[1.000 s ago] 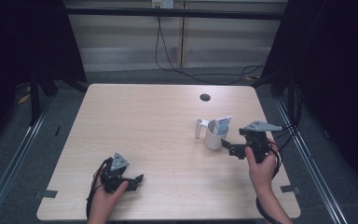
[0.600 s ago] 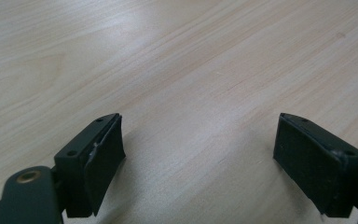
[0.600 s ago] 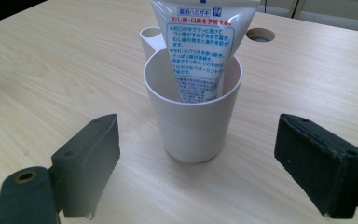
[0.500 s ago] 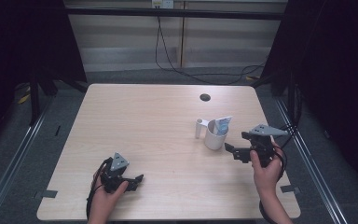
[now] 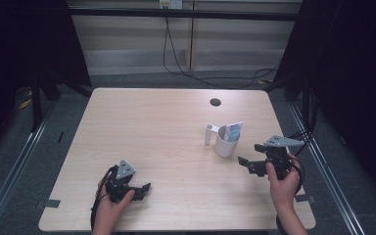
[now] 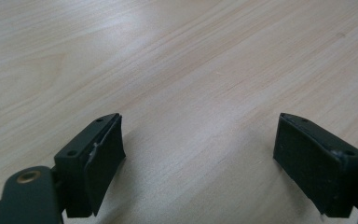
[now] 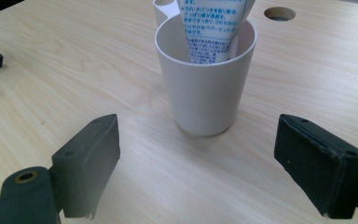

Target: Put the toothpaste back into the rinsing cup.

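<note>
Right hand-held gripper — jaws spread, empty — faces white cup.

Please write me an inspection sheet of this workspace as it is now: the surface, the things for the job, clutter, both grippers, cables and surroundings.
Surface: light wooden table, with a round cable hole near the far edge.
Job's things: white cup standing upright, with a handle on its far side; a toothpaste tube with blue print stands inside it.
Clutter: nothing seen.
Grippers: left gripper open, low over bare wood near the front edge; right gripper open, facing the cup, not touching it.
Cables: a black cable trails from each gripper; another cable hangs down the back wall to the floor.
Surroundings: dark frame and curtains at both sides, grey floor, metal rails along the table.
</note>
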`<state>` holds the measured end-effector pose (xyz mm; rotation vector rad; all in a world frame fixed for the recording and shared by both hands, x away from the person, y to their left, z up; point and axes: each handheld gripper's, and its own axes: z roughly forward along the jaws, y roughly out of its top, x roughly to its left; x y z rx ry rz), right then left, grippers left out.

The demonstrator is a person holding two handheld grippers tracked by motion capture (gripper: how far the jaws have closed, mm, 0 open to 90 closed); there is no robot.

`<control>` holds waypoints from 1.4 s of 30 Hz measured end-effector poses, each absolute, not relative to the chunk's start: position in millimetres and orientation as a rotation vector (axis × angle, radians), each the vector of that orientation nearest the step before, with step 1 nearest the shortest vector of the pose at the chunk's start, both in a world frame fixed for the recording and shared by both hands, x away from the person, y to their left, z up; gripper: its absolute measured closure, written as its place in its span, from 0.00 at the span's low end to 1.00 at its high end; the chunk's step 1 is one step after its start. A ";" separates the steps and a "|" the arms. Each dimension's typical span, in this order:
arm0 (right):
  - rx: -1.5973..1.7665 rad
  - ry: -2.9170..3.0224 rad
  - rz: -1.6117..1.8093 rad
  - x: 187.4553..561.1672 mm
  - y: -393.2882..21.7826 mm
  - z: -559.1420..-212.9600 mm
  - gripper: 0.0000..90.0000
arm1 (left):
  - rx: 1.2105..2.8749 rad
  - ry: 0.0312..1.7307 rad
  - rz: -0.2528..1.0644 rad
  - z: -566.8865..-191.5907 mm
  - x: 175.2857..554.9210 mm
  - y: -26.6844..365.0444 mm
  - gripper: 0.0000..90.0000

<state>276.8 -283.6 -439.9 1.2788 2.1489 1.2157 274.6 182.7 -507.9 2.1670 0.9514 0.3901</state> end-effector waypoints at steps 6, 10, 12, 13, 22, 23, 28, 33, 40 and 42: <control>1.284 2.159 1.212 272.5 -288.1 -445.9 0.15 | 2.167 0.952 0.390 -507.9 274.6 182.7 0.18; 1.287 2.162 1.220 269.9 -291.4 -448.6 0.15 | 2.167 0.952 0.390 -507.9 274.6 182.7 0.18; 1.286 2.175 1.217 269.2 -292.2 -450.3 0.15 | 2.167 0.952 0.390 -507.9 274.6 182.7 0.18; 1.283 2.182 1.214 268.5 -292.4 -451.0 0.15 | 2.167 0.952 0.390 -507.9 274.6 182.7 0.18; 1.270 2.218 1.205 260.6 -291.5 -464.4 0.15 | 2.167 0.952 0.390 -507.9 274.6 182.7 0.18; 1.267 2.222 1.207 259.8 -292.0 -465.9 0.15 | 2.167 0.952 0.390 -507.9 274.6 182.7 0.18; 1.283 2.221 1.213 254.9 -294.7 -472.8 0.15 | 2.164 0.953 0.390 -508.0 274.6 182.6 0.18; 1.280 2.225 1.210 250.3 -298.3 -480.1 0.15 | 2.164 0.953 0.391 -507.9 274.6 182.6 0.18; 1.297 2.228 1.198 244.4 -302.4 -489.4 0.15 | 2.166 0.952 0.390 -507.9 274.6 182.7 0.18; 1.298 2.241 1.186 243.4 -302.9 -492.8 0.15 | 2.167 0.952 0.390 -507.9 274.6 182.7 0.18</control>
